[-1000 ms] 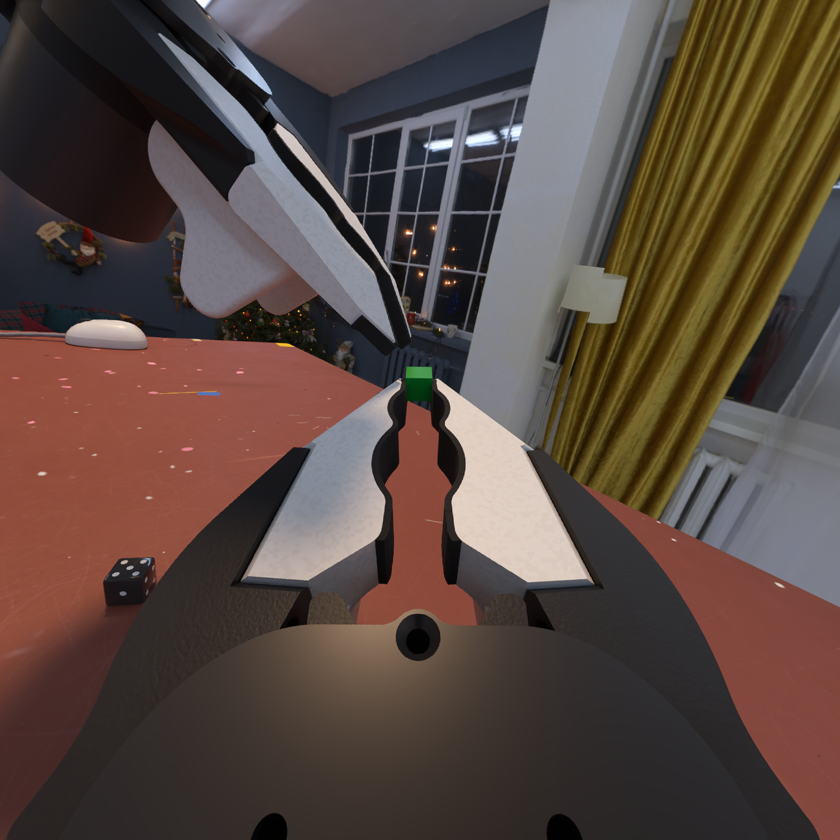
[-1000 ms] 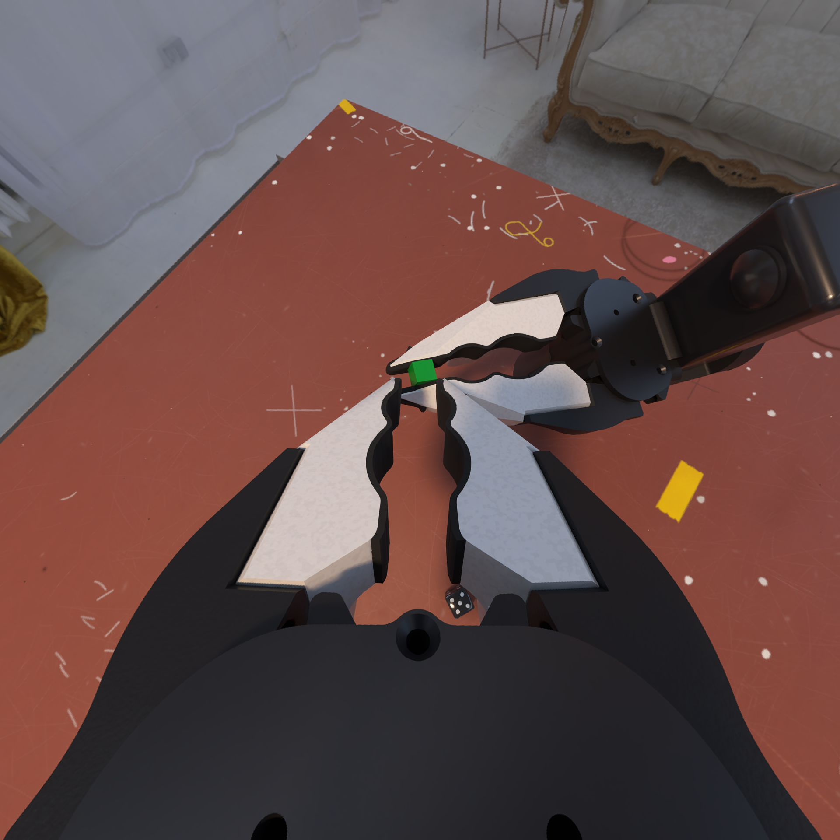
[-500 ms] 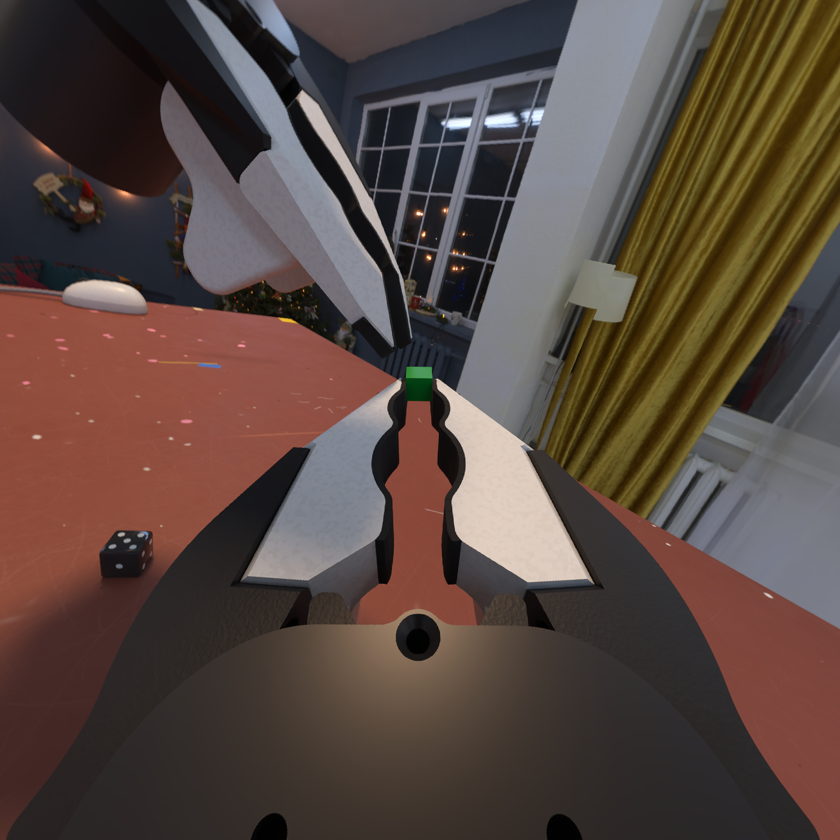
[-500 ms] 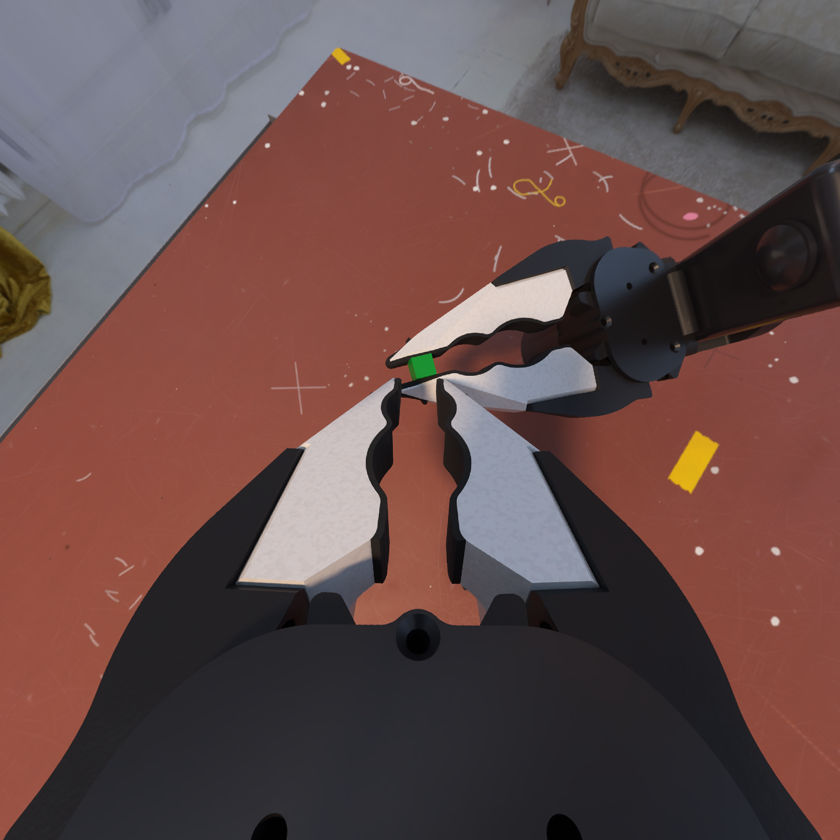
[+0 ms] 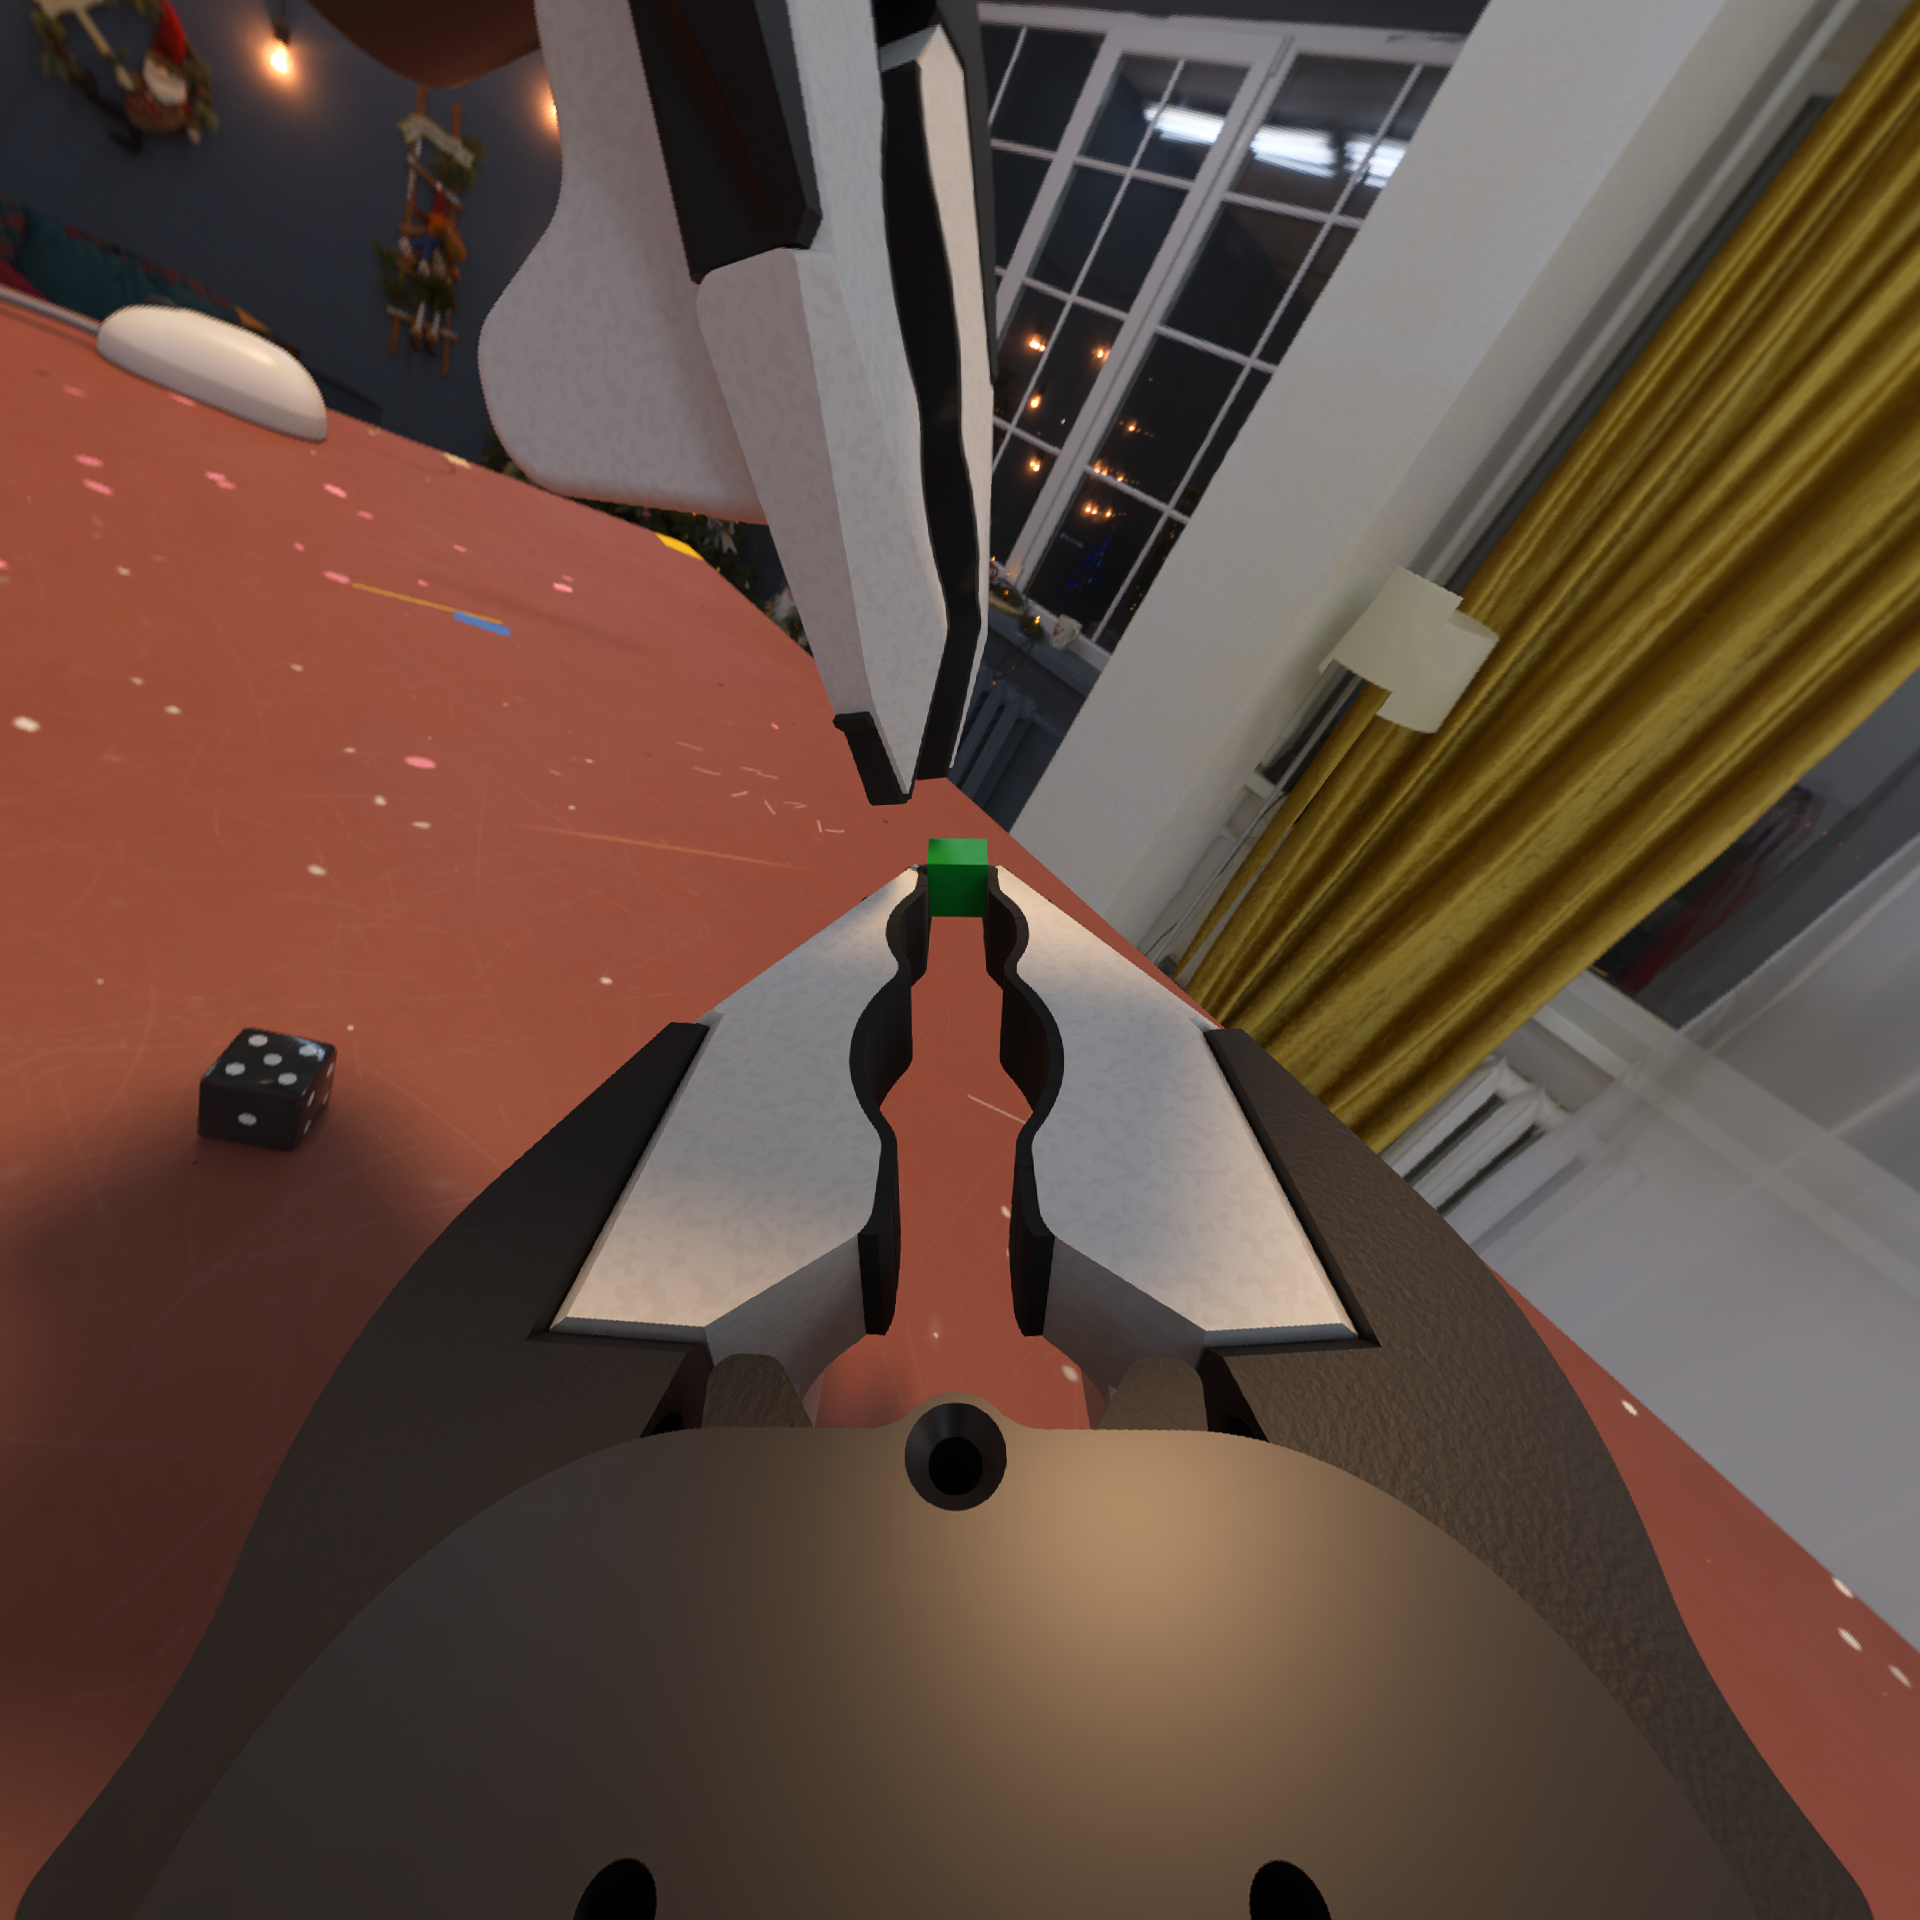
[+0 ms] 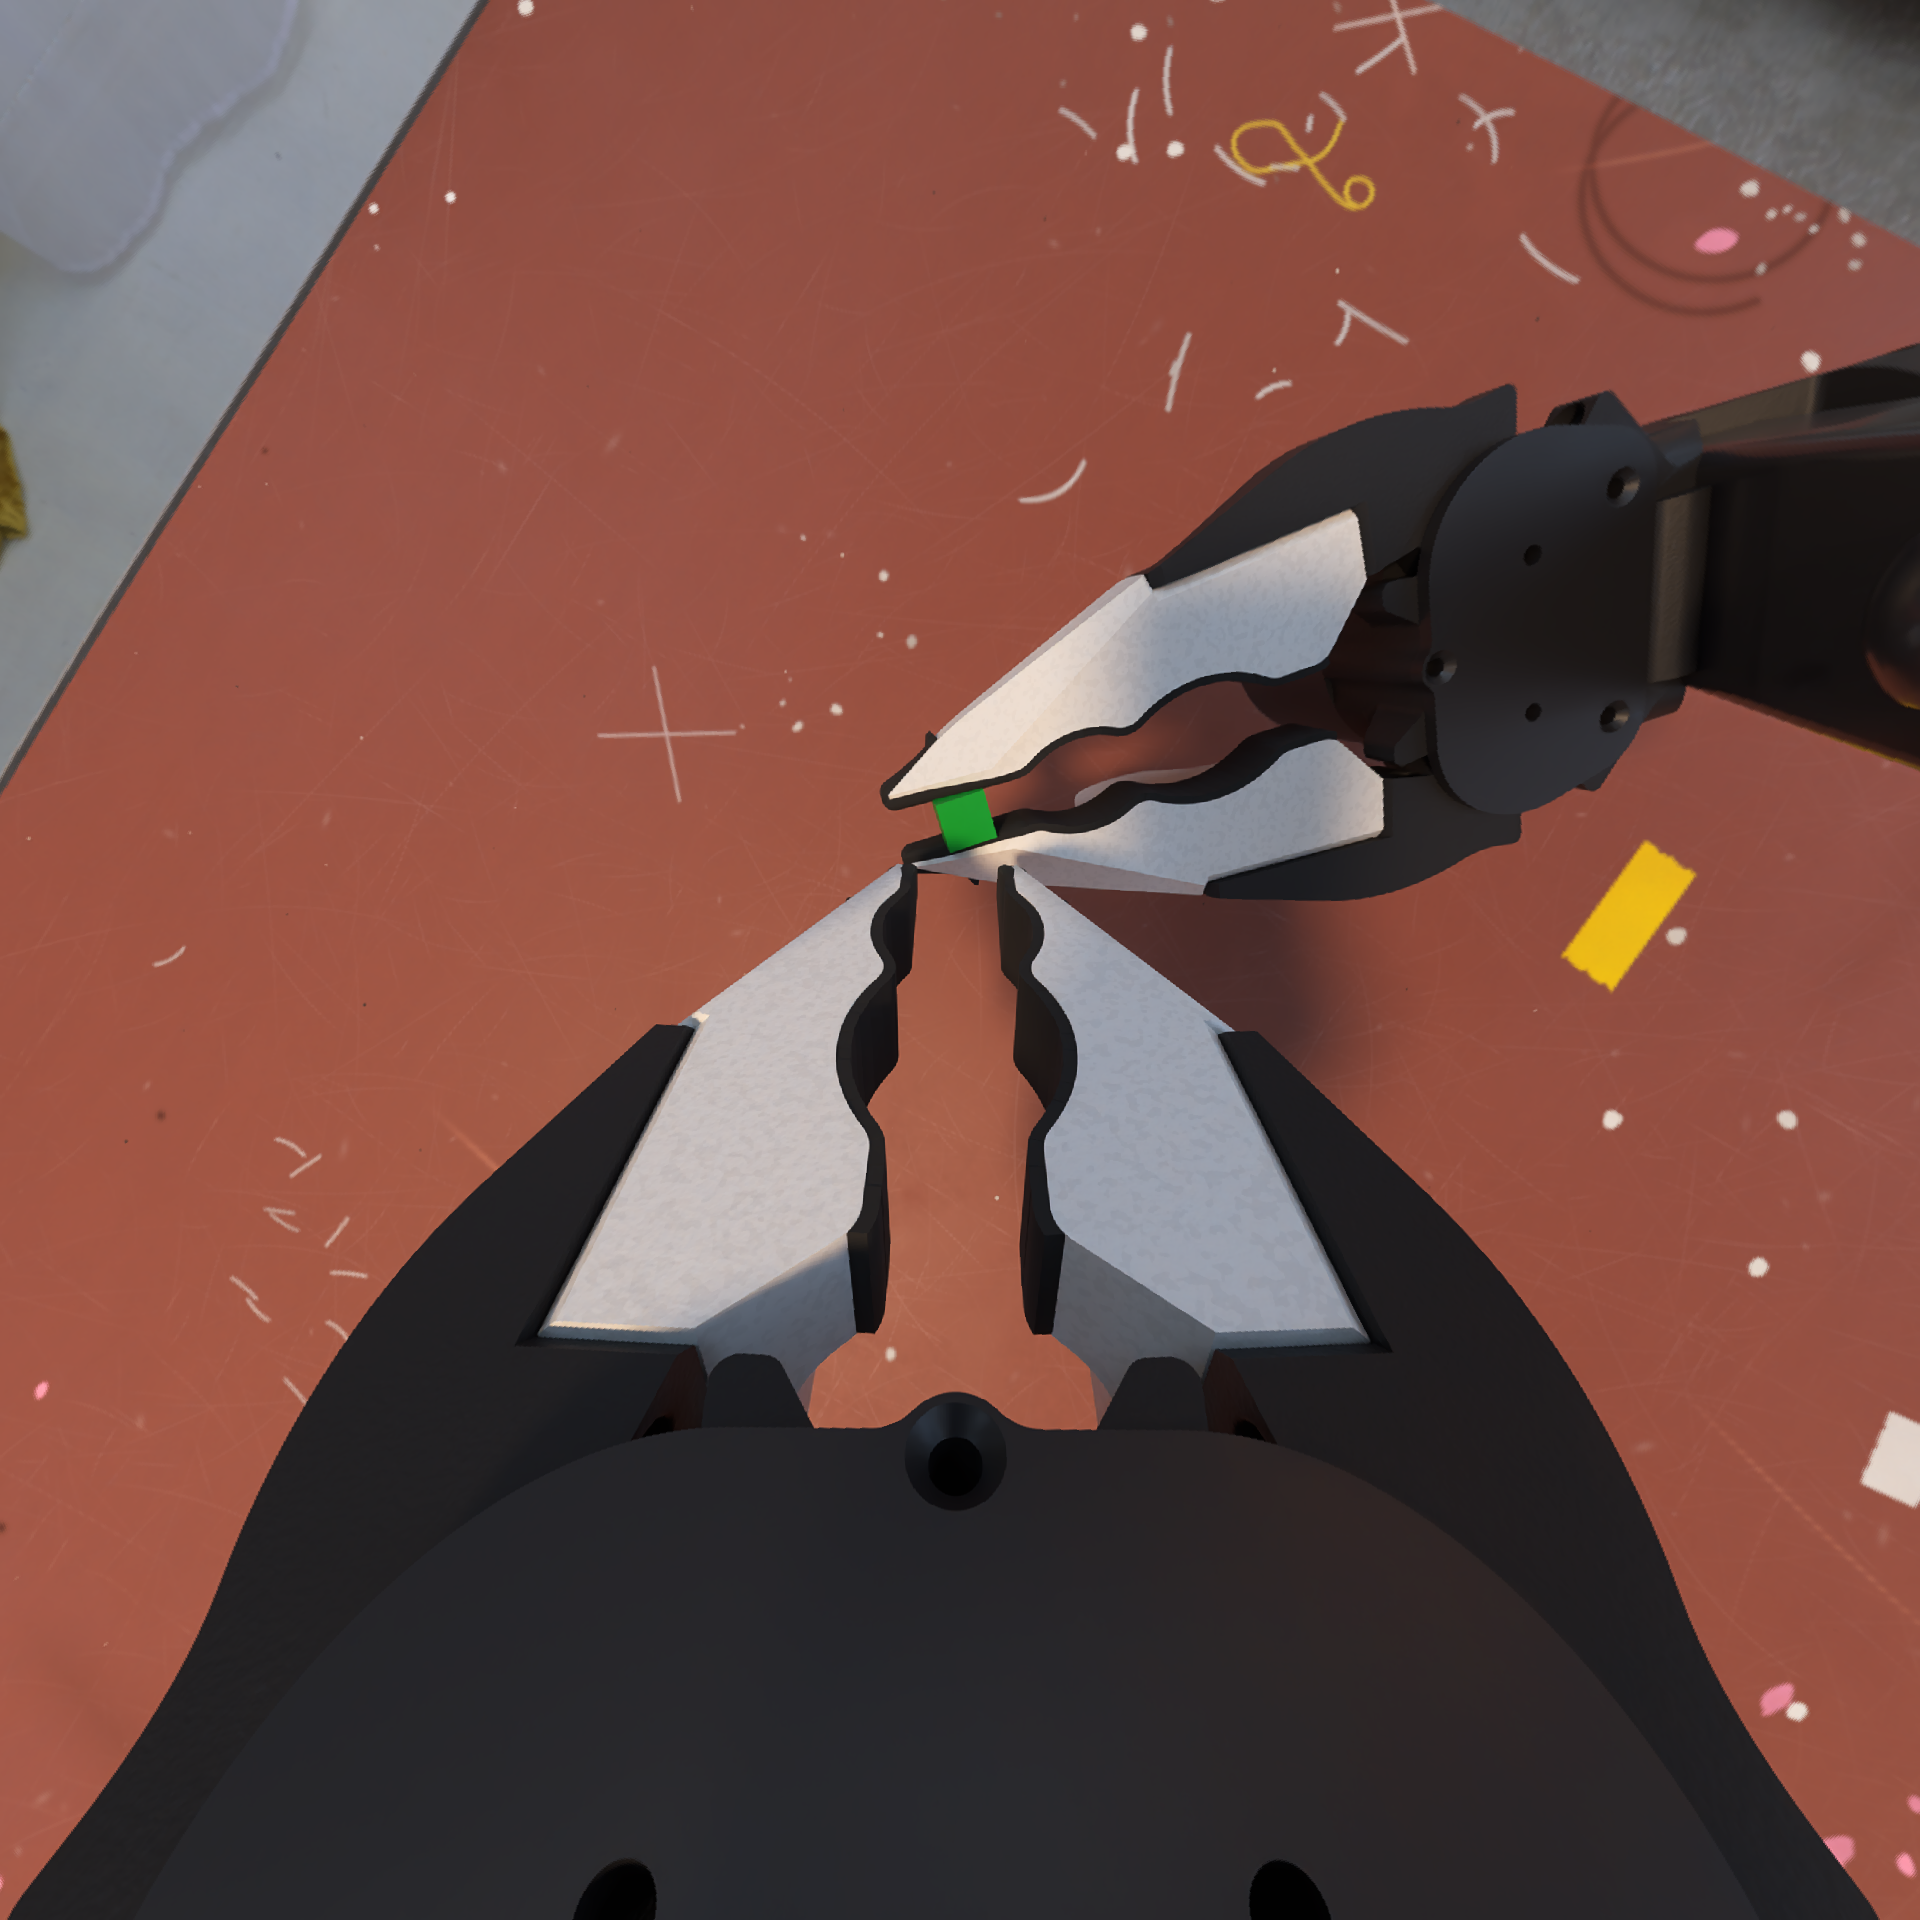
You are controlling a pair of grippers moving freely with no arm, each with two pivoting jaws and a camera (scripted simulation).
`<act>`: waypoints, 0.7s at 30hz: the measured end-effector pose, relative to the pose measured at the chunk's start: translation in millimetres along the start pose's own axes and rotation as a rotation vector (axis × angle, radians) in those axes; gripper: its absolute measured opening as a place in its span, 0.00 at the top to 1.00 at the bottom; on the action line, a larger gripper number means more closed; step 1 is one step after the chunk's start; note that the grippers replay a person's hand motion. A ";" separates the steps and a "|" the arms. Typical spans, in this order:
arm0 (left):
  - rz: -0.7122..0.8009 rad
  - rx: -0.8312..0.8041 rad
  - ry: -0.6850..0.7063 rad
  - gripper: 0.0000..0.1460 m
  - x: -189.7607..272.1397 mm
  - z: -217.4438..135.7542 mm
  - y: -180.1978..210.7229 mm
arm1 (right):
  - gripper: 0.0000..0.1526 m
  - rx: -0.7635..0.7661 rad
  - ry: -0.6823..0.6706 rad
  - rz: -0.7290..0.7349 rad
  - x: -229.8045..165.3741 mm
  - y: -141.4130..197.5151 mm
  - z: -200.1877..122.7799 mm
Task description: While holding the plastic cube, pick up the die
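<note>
step: cube held, die not yet taken | left gripper (image 5: 957, 891) jaws pinching green plastic cube (image 5: 957, 878) at the tips, lifted off the red table (image 5: 436, 935) | right gripper (image 6: 957, 875) jaws slightly spread, empty, tips just beside the cube | black die (image 5: 267, 1088) on the table, well left of the cube | next, I judge: swing right gripper to the die, widen jaws, close on it.

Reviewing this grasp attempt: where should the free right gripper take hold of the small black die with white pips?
Best across two opposite vertical faces of the black die, coming straight down from above. It sits flat and alone on the red tabletop, with flat parallel sides. The right gripper looks empty; the left gripper holds the green plastic cube.
</note>
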State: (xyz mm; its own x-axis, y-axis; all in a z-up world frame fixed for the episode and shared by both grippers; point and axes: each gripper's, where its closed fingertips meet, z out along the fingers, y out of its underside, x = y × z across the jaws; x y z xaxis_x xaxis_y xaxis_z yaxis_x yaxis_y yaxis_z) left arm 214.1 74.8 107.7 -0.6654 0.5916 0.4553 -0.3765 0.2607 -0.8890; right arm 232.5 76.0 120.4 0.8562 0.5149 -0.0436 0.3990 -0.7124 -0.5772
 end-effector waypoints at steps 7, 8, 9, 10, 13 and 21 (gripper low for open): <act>-0.084 -0.037 -0.025 0.94 -8.5 2.0 4.6 | 0.90 -0.026 -0.018 0.018 -0.4 10.4 2.6; -0.087 -0.042 -0.026 0.94 -8.7 2.4 5.1 | 0.90 -0.036 -0.022 0.017 -0.7 10.9 2.9; -0.085 -0.045 -0.026 0.94 -8.7 2.6 5.4 | 0.90 -0.047 -0.026 0.015 -1.1 11.0 3.0; -0.080 -0.046 -0.025 0.94 -8.3 2.6 5.3 | 0.90 -0.055 -0.029 0.012 -1.2 10.6 2.9; -0.054 -0.021 -0.017 0.94 -5.6 0.8 2.1 | 0.90 -0.072 -0.019 -0.007 0.0 6.9 0.5; 0.013 0.020 0.000 0.94 1.8 -2.9 -2.9 | 0.90 -0.114 -0.010 -0.035 1.4 -2.6 -2.8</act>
State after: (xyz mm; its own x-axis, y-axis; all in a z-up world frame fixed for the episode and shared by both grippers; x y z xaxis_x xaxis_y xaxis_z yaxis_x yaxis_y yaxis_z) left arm 215.8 77.3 110.9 -0.6703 0.5949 0.4436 -0.3805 0.2377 -0.8937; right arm 233.6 77.2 124.1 0.8382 0.5444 -0.0332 0.4638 -0.7434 -0.4820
